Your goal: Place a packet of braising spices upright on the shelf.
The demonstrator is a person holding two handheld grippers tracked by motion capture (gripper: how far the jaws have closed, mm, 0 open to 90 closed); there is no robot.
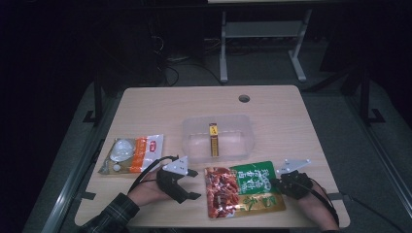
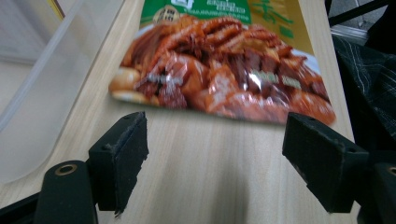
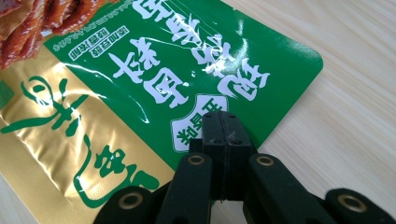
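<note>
1. At the far left of the table (image 1: 145, 104) lies an orange-and-white packet (image 1: 132, 154), flat, well apart from both grippers.
2. The left gripper (image 1: 191, 183) sits low over the wood just left of the pouch (image 1: 244, 190). Its jaws stand wide apart with nothing between them but bare tabletop. In the left gripper view the pouch's (image 2: 224, 65) meat-picture end lies just beyond the two pads (image 2: 125, 156), not touching either.
3. Behind both grippers stands a clear tub (image 1: 218, 137), open at the top, with a small yellow stick (image 1: 213, 140) lying inside. Its near wall is close to the pouch's far edge; I cannot tell whether they touch.
4. The pouch lies flat near the front edge, between the two grippers: red meat picture on its left, green and gold print on its right.
5. The right gripper (image 1: 278, 180) comes in at the pouch's right edge. In the right gripper view its jaws (image 3: 223, 135) are pressed fully together over the green corner (image 3: 196, 70); whether they pinch the pouch's edge or merely rest above it, I cannot tell.
</note>
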